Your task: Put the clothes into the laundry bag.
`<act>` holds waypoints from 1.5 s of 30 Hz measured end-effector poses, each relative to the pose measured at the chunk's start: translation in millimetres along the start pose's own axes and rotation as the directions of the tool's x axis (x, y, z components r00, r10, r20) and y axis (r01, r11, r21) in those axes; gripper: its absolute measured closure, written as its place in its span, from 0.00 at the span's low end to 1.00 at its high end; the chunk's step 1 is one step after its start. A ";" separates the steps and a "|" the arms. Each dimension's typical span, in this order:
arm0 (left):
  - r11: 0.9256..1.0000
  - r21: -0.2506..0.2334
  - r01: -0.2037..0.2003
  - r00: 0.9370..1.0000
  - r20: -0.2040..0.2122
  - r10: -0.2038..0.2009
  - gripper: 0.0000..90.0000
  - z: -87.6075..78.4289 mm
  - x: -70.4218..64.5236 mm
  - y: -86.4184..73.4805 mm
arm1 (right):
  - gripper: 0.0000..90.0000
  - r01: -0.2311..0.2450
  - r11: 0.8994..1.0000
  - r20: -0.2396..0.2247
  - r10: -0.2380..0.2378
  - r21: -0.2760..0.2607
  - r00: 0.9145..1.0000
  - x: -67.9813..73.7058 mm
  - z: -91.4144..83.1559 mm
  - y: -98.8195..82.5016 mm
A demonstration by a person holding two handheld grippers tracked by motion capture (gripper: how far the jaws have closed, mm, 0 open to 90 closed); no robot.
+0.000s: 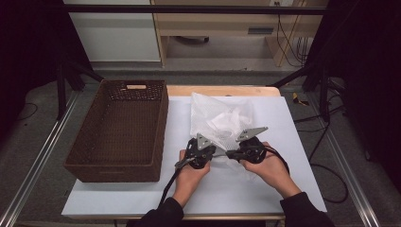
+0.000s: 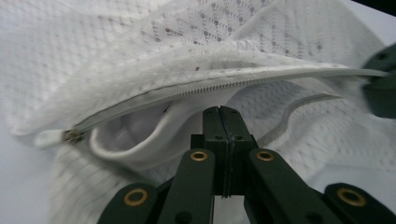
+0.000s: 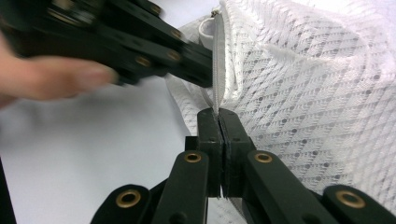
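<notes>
**Two closed grippers at the mouth of a mesh bag**

At the near middle of the tabletop [image 1: 142,198], the left hand-held gripper [image 1: 213,154] and the right hand-held gripper [image 1: 228,153] meet tip to tip at the front edge of a white mesh bag [image 1: 222,118]. Each is held in one of the person's hands, with dark sleeves coming in from the bottom of the high view.

Seen from the left gripper view, the left hand-held gripper [image 2: 220,112] has its jaws pressed flat together, and the tips sit in the bag's open mouth, just under the upper zipper [image 2: 210,86] edge and against a fold of white cloth [image 2: 140,140] inside. Whether any fabric is pinched between them cannot be told. The metal zipper pull [image 2: 72,136] lies at the far left end of the opening.

From the right gripper view, the right hand-held gripper [image 3: 218,113] is closed on the zipper tape, which rises straight out of the seam between its jaws. The other gripper crosses that view above it, blurred, with a thumb [image 3: 56,84] at the left.

The mesh bag [image 3: 303,93] lies crumpled on the white surface, its back end toward the far edge of the tabletop. Well to its left stands a brown woven basket [image 1: 118,127], apart from the bag.
</notes>
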State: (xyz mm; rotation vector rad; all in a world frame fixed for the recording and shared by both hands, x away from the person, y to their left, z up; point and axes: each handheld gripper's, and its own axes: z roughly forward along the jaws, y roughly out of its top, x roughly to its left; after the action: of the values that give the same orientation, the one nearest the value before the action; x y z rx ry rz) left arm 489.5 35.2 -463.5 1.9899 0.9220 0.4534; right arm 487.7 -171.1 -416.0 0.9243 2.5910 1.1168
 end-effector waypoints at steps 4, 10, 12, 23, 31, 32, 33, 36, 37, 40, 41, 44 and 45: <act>1.000 -0.011 -0.022 0.999 -0.043 0.021 0.96 -20.1 0.2 -0.8 | 0.99 -0.001 1.000 0.002 0.001 -0.011 1.000 0.4 0.7 -0.7; 1.000 0.017 -0.021 0.995 -0.096 0.022 0.90 -34.5 1.3 -11.8 | 0.99 -0.002 1.000 0.000 0.002 -0.020 1.000 2.1 3.4 -0.7; 1.000 0.023 -0.018 0.994 -0.111 0.020 0.86 -36.2 1.4 -16.8 | 0.99 0.002 1.000 -0.002 -0.002 -0.024 1.000 2.1 3.8 -0.8; 0.999 0.043 -0.007 0.974 -0.225 0.017 0.68 -34.1 7.7 -33.1 | 0.99 -0.010 0.999 -0.015 0.009 -0.036 1.000 0.6 4.2 -9.3; 0.997 0.076 -0.022 0.969 -0.244 0.041 0.64 -30.4 9.7 -35.8 | 0.99 -0.004 0.999 -0.015 0.003 -0.053 1.000 0.8 0.9 -11.0; 0.996 0.084 -0.027 0.966 -0.255 0.048 0.64 -28.8 10.3 -35.4 | 0.99 -0.005 0.999 -0.017 0.004 -0.054 1.000 0.3 1.1 -11.6; 0.996 0.090 -0.028 0.963 -0.265 0.051 0.65 -27.6 11.5 -35.3 | 0.99 -0.008 0.999 -0.018 0.007 -0.054 1.000 -0.1 0.7 -12.7; 0.994 0.110 0.004 0.952 -0.304 0.030 0.65 -25.8 16.3 -36.1 | 0.99 -0.011 0.998 -0.020 0.010 -0.056 1.000 -0.9 -0.3 -13.7; 0.993 0.115 0.012 0.951 -0.309 0.025 0.65 -25.6 17.8 -36.9 | 0.99 -0.011 0.998 -0.021 0.009 -0.061 1.000 -1.4 -0.5 -14.0; 0.991 0.131 0.040 0.952 -0.305 0.002 0.66 -23.3 21.2 -38.6 | 0.99 -0.017 0.998 -0.024 0.016 -0.057 1.000 -2.2 -1.2 -14.7; 0.990 0.130 0.048 0.955 -0.298 -0.007 0.71 -23.1 21.9 -38.2 | 0.99 -0.015 0.998 -0.027 0.014 -0.059 1.000 -2.3 -0.8 -14.6; 0.988 0.145 0.052 0.960 -0.280 -0.010 0.86 -21.2 20.5 -35.1 | 0.99 -0.017 0.998 -0.027 0.015 -0.059 1.000 -2.5 -1.3 -14.5; 0.987 0.149 0.056 0.962 -0.272 -0.013 0.86 -20.5 20.0 -34.2 | 0.99 -0.017 0.998 -0.027 0.015 -0.059 1.000 -2.5 -1.3 -14.5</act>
State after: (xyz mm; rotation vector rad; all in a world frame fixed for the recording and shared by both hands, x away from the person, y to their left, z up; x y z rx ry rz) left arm 475.2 73.5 -481.3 2.0818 1.1912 0.6635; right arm 482.3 -181.1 -425.5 0.9250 2.5607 1.2116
